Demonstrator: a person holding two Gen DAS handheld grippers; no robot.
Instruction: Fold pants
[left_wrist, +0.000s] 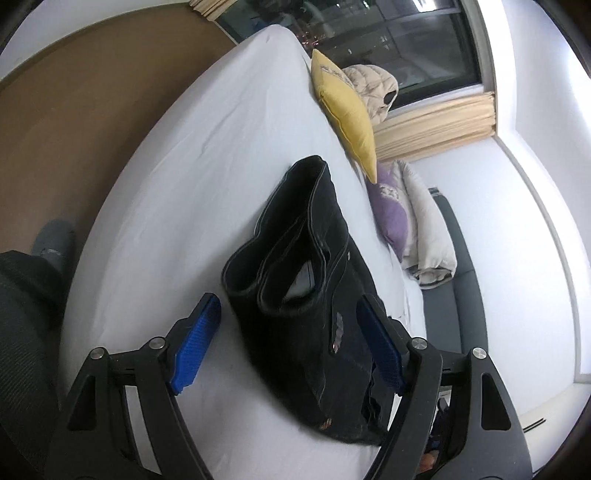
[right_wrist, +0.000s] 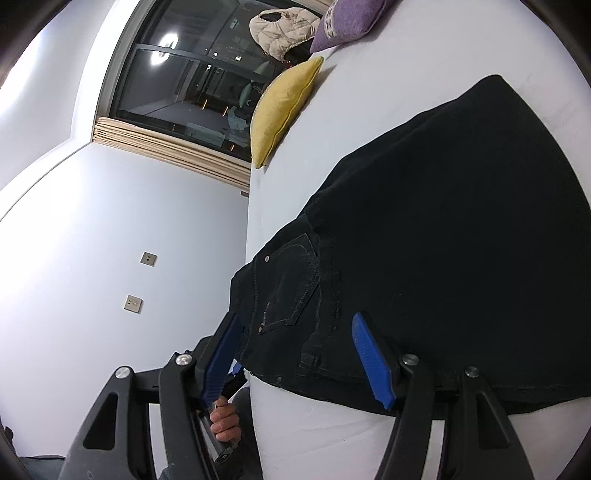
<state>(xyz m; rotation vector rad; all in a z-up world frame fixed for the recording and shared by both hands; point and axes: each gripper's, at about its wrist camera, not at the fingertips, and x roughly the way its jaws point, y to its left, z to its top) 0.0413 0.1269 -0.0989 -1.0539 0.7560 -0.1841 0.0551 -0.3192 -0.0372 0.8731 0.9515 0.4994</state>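
**Ana:** Look at the pants (left_wrist: 314, 295) — black denim, lying on the bed (left_wrist: 207, 155), already doubled over, hems stacked on the body. The pile sits close to the mattress edge, probably so both tools can reach it from where the person stands.

**Ben:** And the left hand-held gripper (left_wrist: 291, 332)?

**Ana:** Spread wide, nothing in it. Its blue pads (left_wrist: 194, 350) flank the pile, one at about 8 o'clock of the cuffs, the other at 4 o'clock against the denim's side. It comes in low and nearly level, as if lining up on the near end of the fold.

**Ben:** Right side?

**Ana:** The right hand-held gripper (right_wrist: 295, 354) gapes open too, empty. It points at the waistband end, with the back pocket (right_wrist: 288, 284) between the fingers. Whether a pad touches cloth, I can't tell. You can see the person's hand (right_wrist: 225, 421) low at 6 o'clock, wrapped around the other tool's handle.

**Ben:** So both ends are covered.

**Ana:** My guess: another fold, or just squaring it up. The yellow cushion (left_wrist: 347, 110) and purple cushion (left_wrist: 391, 214) sit well away at 1 o'clock along the far edge, out of the working area.
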